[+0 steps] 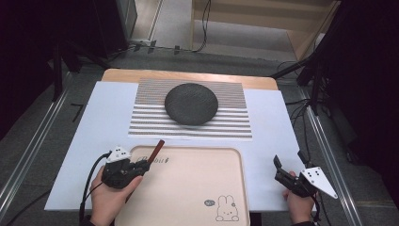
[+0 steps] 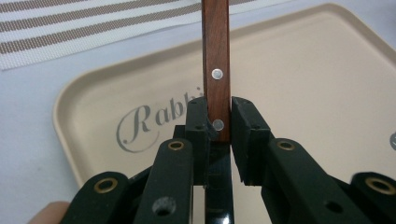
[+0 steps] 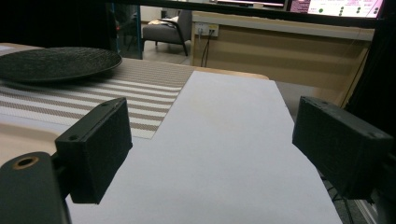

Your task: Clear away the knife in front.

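My left gripper (image 1: 144, 165) (image 2: 218, 114) is shut on a brown wooden handle (image 1: 156, 149) (image 2: 215, 46) with two metal rivets. The handle sticks forward from the jaws over the near left corner of a beige tray (image 1: 188, 188) (image 2: 303, 84) that has "Rabbit" lettering and a rabbit drawing. Whatever is at the handle's gripped end is hidden by the jaws. My right gripper (image 1: 288, 159) (image 3: 210, 140) is open and holds nothing, low over the white sheet (image 1: 268, 141) to the right of the tray.
A dark round plate (image 1: 191, 103) (image 3: 56, 63) rests on a brown-and-white striped placemat (image 1: 150, 125) (image 3: 93, 100) beyond the tray. The table's right edge lies close to my right gripper. Stands and cables flank the table on the floor.
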### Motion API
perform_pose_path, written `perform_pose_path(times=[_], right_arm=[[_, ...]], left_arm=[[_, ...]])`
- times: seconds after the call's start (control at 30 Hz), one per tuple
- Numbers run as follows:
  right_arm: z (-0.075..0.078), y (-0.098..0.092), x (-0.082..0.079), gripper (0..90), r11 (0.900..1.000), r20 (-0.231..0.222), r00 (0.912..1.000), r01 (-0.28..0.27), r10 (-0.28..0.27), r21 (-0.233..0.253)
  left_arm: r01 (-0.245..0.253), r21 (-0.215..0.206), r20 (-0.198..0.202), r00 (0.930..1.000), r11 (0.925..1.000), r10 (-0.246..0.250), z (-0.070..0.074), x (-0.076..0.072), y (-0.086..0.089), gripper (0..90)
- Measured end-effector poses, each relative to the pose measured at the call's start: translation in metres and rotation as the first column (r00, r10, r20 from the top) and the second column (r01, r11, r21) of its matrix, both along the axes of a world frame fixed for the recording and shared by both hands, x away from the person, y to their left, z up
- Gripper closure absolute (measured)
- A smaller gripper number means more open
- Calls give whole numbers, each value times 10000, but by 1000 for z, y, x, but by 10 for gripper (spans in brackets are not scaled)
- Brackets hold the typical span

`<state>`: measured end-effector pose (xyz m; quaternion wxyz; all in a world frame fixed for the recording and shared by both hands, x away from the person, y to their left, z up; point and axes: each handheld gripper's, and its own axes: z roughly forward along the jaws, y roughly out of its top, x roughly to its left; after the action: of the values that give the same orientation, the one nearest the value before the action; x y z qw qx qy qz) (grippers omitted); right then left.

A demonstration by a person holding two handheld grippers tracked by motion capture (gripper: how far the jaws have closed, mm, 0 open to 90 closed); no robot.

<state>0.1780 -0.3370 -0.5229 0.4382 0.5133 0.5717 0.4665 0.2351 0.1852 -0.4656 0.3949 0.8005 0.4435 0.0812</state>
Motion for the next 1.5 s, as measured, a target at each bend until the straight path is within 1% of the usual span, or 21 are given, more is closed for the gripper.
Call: perform_pose_path(times=[0.1, 0.17, 0.23, 0.33, 0.43, 0.53, 0.63, 0.7, 0.93, 0.97, 1.03, 1.1, 1.13, 1.17, 1.2, 1.23, 1.33, 1.4, 1.43, 1.47, 1.5], right_arm=[[0, 0, 0, 102, 10000, -6, 10000, 11, -11, -2], [0, 0, 0, 102, 10000, -8, 10000, 13, -13, -17], [0, 0, 0, 102, 10000, 0, 10000, -1, 1, -6], [0, 0, 0, 102, 10000, 3, 10000, -7, 7, 1], [0, 0, 0, 102, 10000, -3, 10000, -9, 9, -67], [0, 0, 0, 102, 10000, -12, 10000, 3, -3, -47], [0, 1, 0, 102, 10000, -24, 10000, -6, 5, -62], [0, 1, 0, 102, 10000, -28, 10000, 8, -8, -73], [0, 1, 0, 102, 10000, -42, 10000, 16, -16, -63], [0, 1, 0, 102, 10000, -41, 10000, 16, -16, -61], [0, 1, 0, 102, 10000, -45, 10000, 10, -11, -77], [0, 1, 0, 102, 9999, -42, 10000, -2, 2, -108], [0, 1, 0, 102, 9999, -41, 10000, 1, -1, -113], [0, 1, 0, 102, 9999, -40, 10000, -3, 2, -104], [0, 1, 0, 102, 9999, -33, 10000, -2, 1, -103], [0, 1, 0, 102, 10000, -42, 10000, -2, 2, -98], [0, 1, 0, 102, 9999, -42, 10000, 4, -4, -119], [0, 1, 0, 102, 9999, -44, 10000, 8, -9, -124], [0, 1, 0, 102, 9999, -47, 10000, 11, -12, -126], [0, 1, 0, 102, 9999, -41, 10000, 11, -11, -135], [0, 1, 0, 102, 9999, -41, 10000, 8, -9, -130]], left_arm=[[-26, -16, -75, 10000, 10000, 26, -4, -4, 1, 772], [-134, 69, -87, 9999, 9999, 135, -7, -7, 1, 772], [-158, -8, -188, 9997, 9999, 158, -10, -9, 3, 772], [-228, -30, -223, 9995, 9997, 227, -13, -13, 5, 772], [-360, -161, -360, 9987, 9992, 354, -17, -16, 9, 772], [-394, -170, -512, 9979, 9991, 385, -21, -21, 10, 771], [-483, 52, -459, 9978, 9988, 485, -24, -24, 11, 771], [-515, 37, -512, 9974, 9987, 516, -25, -24, 12, 771], [-610, 267, -572, 9964, 9978, 625, -30, -22, 10, 771], [-550, 341, -591, 9966, 9979, 570, -30, -22, 10, 770], [-537, 334, -623, 9965, 9980, 557, -31, -21, 10, 769], [-598, 358, -512, 9968, 9976, 616, -32, -21, 11, 767], [-637, 234, -507, 9966, 9977, 648, -32, -21, 11, 759], [-629, 99, -523, 9966, 9980, 634, -32, -20, 12, 713], [-559, -88, -433, 9975, 9984, 554, -31, -20, 14, 666], [-507, -227, -350, 9981, 9985, 498, -30, -19, 14, 642], [-186, -414, -144, 9997, 9990, 180, -27, -17, 15, 634], [-77, -289, 136, 9999, 9996, 81, -23, -17, 13, 691], [26, -309, 246, 9997, 9995, -18, -21, -17, 12, 731], [276, -392, 294, 9992, 9988, -265, -18, -17, 11, 767], [507, -359, 344, 9982, 9981, -494, -16, -16, 9, 807]])
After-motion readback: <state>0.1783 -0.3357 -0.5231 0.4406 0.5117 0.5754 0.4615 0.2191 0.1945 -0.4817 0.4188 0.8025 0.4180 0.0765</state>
